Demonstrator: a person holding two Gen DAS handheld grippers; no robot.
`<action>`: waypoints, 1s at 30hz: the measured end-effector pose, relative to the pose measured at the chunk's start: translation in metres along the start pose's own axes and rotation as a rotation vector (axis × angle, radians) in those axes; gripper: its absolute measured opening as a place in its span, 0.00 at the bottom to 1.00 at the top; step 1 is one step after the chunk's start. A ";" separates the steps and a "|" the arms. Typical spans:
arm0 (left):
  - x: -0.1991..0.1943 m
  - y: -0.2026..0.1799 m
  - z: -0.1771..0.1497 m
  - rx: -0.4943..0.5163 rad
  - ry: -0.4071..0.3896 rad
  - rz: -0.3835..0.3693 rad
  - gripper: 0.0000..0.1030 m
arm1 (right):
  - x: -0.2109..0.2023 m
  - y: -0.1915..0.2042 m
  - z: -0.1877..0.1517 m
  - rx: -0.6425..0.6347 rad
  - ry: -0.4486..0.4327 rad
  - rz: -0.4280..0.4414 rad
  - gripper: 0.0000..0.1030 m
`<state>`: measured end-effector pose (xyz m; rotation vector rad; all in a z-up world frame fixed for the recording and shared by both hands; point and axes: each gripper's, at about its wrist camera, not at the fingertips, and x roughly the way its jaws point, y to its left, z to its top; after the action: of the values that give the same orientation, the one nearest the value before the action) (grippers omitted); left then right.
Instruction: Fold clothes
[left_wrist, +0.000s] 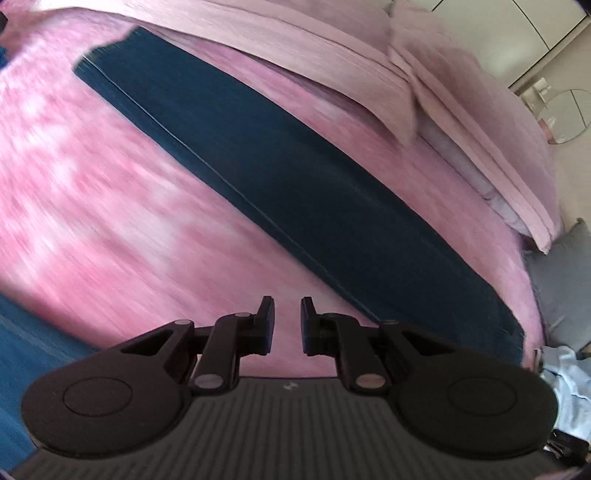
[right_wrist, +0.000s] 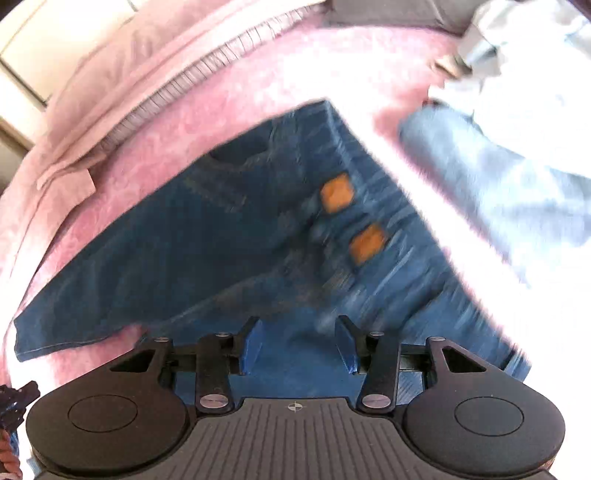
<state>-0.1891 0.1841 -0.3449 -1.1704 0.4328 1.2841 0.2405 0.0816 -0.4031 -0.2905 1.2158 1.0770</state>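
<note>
While both tongs, left (left_wrist: 287, 325) and right (right_wrist: 298, 343), gape empty, one jeans (right_wrist: 207, 236) shows two orange patches (right_wrist: 337, 193).

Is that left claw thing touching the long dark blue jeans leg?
Apart. In the left wrist view, the left gripper is open over pink bedspread, beside the jeans leg.

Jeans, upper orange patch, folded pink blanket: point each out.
jeans (left_wrist: 295, 177), left wrist view, middle of the long dark leg.
upper orange patch (right_wrist: 337, 194), right wrist view, its centre.
folded pink blanket (left_wrist: 295, 40), left wrist view, top layer.
</note>
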 end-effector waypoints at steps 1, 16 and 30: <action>0.003 -0.013 -0.009 -0.005 -0.004 0.001 0.09 | 0.002 -0.010 0.011 -0.021 -0.003 0.022 0.47; 0.027 -0.132 -0.063 -0.098 -0.076 0.029 0.11 | 0.105 -0.076 0.178 -0.180 0.092 0.350 0.47; 0.044 -0.140 -0.069 -0.063 -0.055 0.108 0.11 | 0.093 -0.084 0.210 -0.123 -0.119 0.599 0.00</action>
<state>-0.0279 0.1681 -0.3494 -1.1743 0.4220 1.4286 0.4311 0.2322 -0.4319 0.0563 1.1572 1.6646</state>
